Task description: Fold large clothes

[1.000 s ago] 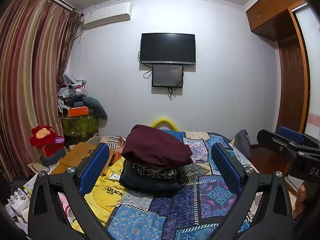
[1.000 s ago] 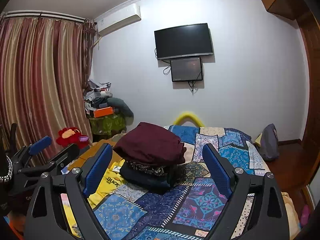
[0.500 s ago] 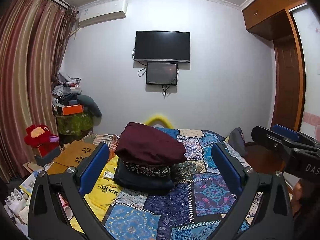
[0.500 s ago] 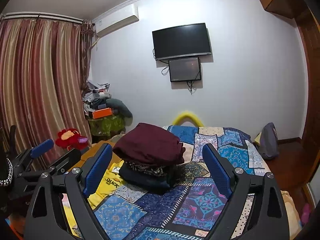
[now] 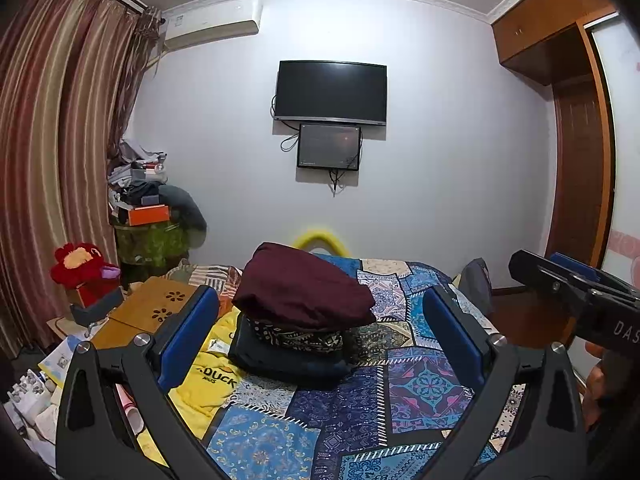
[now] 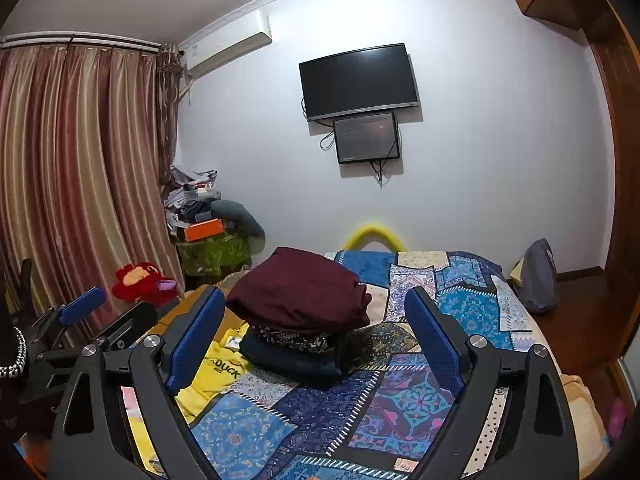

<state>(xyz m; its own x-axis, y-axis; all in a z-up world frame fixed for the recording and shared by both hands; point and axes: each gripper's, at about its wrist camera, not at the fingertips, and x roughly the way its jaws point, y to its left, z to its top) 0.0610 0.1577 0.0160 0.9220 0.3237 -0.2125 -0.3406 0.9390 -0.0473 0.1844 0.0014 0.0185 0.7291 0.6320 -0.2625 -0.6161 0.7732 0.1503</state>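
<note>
Take the stack of folded clothes (image 5: 300,316) on the bed (image 5: 416,384) as your landmark. Far left of it hang the striped curtains (image 5: 60,160), with a red plush toy (image 5: 82,268) at their foot. Closer in, a yellow shirt (image 5: 208,380) lies touching the stack's left side. Your left gripper (image 5: 320,328) hangs above the bed in front of the stack, jaws spread wide with nothing between them. The stack itself has a maroon garment (image 5: 304,288) on top, a patterned piece beneath, and a dark one at the bottom. Directly above it on the wall hangs the television (image 5: 332,92). Your right gripper (image 6: 316,324) is held to the right of the stack, jaws likewise spread and empty. Farther right stands the wooden wardrobe (image 5: 576,152).
</note>
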